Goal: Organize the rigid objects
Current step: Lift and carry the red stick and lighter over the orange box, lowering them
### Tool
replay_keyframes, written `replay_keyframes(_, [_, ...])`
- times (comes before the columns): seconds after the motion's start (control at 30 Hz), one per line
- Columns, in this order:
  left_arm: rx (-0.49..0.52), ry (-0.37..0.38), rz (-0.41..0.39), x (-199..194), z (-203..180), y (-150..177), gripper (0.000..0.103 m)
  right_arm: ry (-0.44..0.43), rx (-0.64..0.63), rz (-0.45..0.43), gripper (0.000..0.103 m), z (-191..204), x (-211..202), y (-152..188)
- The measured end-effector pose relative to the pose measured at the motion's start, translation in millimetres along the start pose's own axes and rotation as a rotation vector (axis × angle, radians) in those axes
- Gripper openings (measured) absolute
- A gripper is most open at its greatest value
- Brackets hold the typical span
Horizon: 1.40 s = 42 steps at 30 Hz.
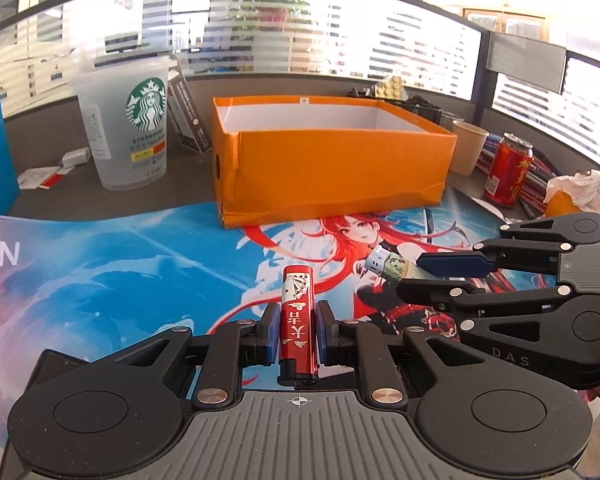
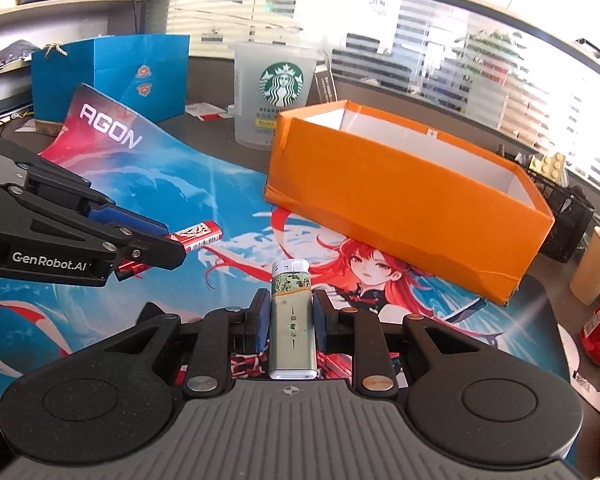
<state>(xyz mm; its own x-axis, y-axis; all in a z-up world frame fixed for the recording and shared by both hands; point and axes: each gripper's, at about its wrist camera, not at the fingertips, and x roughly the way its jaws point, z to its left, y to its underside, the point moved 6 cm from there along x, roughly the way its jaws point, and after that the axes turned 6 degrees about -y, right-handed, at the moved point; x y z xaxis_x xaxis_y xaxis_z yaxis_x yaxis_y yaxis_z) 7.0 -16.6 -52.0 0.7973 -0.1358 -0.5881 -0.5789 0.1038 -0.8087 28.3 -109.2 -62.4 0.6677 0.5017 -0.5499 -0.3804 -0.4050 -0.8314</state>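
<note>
Red lighter (image 1: pixel 298 320) clamped in left gripper (image 1: pixel 298 334) jaws, green lighter (image 2: pixel 292 322) in right gripper (image 2: pixel 291 326); both carried, next dropped into orange box (image 1: pixel 332 168), seemingly.

left gripper (image 1: pixel 298 320) jaws clamped, right gripper (image 2: pixel 291 316) jaws clamped

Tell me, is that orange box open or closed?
Open. The orange box has no lid, and its white inner walls show in both views. Its floor is hidden, so contents cannot be told.

Office desk, frosted glass partition (image 1: pixel 340 48), gaming mat (image 2: pixel 148 184), Starbucks cup (image 1: pixel 126 120)
</note>
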Motion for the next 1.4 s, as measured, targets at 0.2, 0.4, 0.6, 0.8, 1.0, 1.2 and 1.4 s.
replay_keyframes(0.2, [0.003,-0.004,-0.036,-9,2,-10,0.017,0.010,-0.018,-0.029,0.021,7,-8,-9])
replay_keyframes(0.4, [0.009,-0.006,-0.066,-15,0,-23,0.017,0.019,-0.031,-0.067,0.021,8,-17,-20])
replay_keyframes(0.6, [0.018,0.001,-0.086,-18,-6,-34,0.017,0.024,-0.039,-0.100,0.021,6,-26,-30])
replay_keyframes(0.8, [0.017,-0.003,-0.109,-21,-7,-46,0.017,0.032,-0.044,-0.136,0.021,2,-33,-41])
replay_keyframes(1.0, [0.012,0.005,-0.126,-22,-14,-49,0.017,0.037,-0.039,-0.151,0.021,-3,-36,-46])
replay_keyframes(1.2, [0.025,0.036,-0.106,-15,-24,-46,0.017,0.042,-0.032,-0.140,0.021,-6,-33,-44])
replay_keyframes(1.4, [0.025,0.030,-0.118,-9,-20,-60,0.017,0.056,-0.020,-0.142,0.021,-13,-29,-46])
